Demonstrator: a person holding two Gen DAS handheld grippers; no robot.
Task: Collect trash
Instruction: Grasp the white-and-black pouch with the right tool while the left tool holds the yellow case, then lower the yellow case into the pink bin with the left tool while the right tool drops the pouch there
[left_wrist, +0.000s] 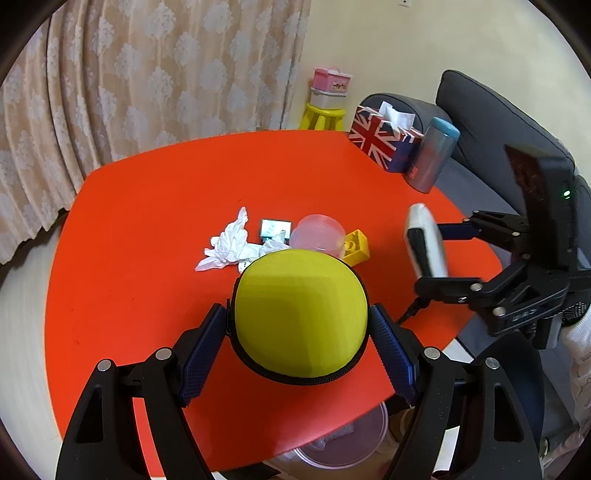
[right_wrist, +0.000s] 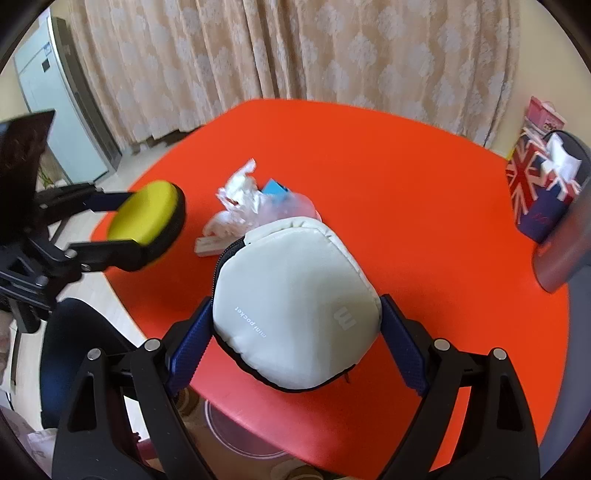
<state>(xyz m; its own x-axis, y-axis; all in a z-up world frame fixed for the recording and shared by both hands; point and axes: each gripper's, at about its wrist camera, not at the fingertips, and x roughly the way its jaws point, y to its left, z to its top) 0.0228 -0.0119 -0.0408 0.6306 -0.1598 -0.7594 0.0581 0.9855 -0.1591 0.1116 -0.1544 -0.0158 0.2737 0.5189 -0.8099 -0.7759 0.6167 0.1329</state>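
I am holding both claws over the orange table (left_wrist: 147, 206), the right claw (right_wrist: 295, 321) pinching a soft white zip pouch (right_wrist: 295, 314) printed "mini pocket" between its blue pads and the left claw (left_wrist: 299, 325) pinching a round yellow zip case (left_wrist: 301, 314) with a black rim. Just ahead of both claws the trash is lying in a small heap in the middle of the table: crumpled white tissue (left_wrist: 231, 245), torn and creased, sitting beside a clear plastic cup (left_wrist: 319, 234) tipped on its side. Beyond the tissue I am seeing a small teal packet (left_wrist: 275, 228), and a yellow toy block (left_wrist: 356, 246) is touching the cup's far side.
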